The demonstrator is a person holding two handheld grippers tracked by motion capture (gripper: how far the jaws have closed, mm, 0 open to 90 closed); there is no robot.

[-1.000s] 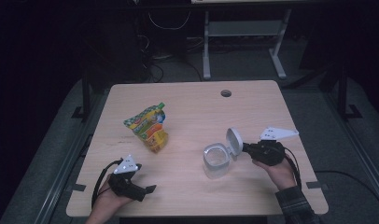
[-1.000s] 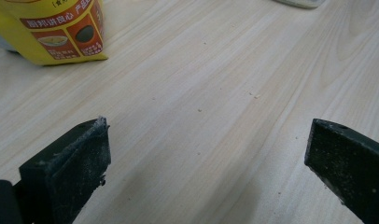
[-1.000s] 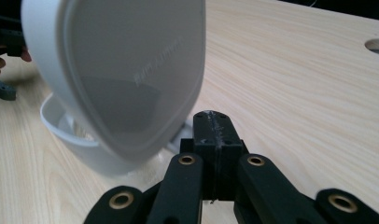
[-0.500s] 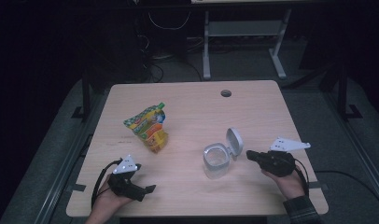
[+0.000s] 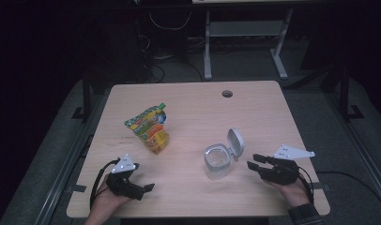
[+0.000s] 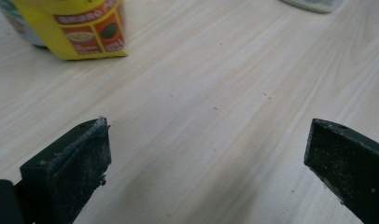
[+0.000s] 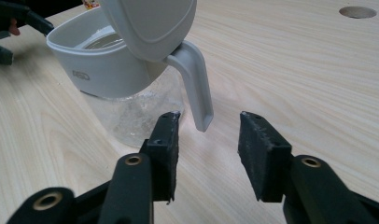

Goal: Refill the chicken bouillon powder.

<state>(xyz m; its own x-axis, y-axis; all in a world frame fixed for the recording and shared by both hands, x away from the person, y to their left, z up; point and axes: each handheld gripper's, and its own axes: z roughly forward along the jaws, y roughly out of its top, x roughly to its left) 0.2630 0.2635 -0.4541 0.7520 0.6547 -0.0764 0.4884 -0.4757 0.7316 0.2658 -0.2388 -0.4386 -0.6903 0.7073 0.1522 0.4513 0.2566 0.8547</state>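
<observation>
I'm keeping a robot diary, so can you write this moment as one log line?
right claw: open, just let go, nothing between | container: lid up | left claw: open | snack pouch: untouched

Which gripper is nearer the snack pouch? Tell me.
Left. The left gripper rests just below the snack pouch on the table; the right gripper sits far across, beside the clear jar.

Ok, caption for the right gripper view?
Right hand-held gripper, open, facing the clear jar with its lid up.

A yellow, green and orange printed pouch (image 5: 149, 129) is showing beside a clear jar (image 5: 217, 161) with a white lid (image 5: 235, 141); black grippers (image 5: 255, 161).
</observation>
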